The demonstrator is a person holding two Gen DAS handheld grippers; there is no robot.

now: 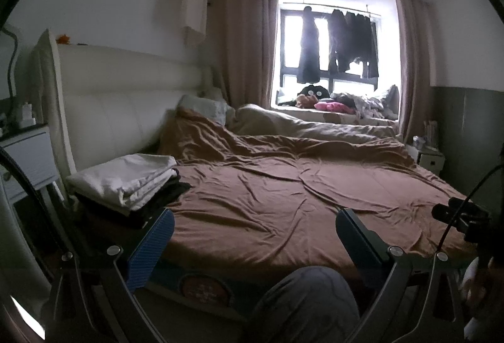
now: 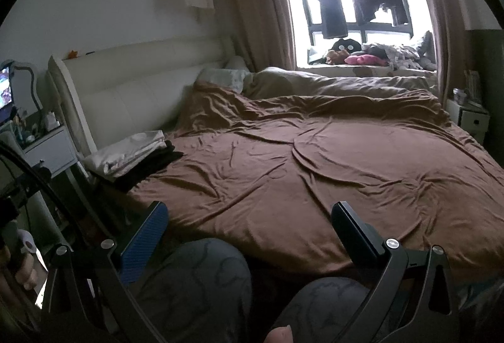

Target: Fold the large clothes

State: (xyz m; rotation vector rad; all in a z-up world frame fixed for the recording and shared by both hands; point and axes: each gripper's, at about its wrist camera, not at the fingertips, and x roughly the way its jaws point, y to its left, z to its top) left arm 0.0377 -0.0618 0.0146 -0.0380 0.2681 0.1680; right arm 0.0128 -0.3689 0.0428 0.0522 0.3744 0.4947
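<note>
A soft, matt brown cloth bedsheet, creased all over, covers the bed. At its 9 o'clock edge sits a stack of folded white cotton-like cloth over folded black fabric, both matt. The cream padded headboard looks like smooth leather with a faint sheen. Both grippers' jaws carry ribbed blue rubbery pads on matt black frames with 2 shiny metal screws each.

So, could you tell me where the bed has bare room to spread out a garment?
The brown sheet lies bare between the folded stack near the headboard and the bunched duvet by the window. The window ledge is crowded.
</note>
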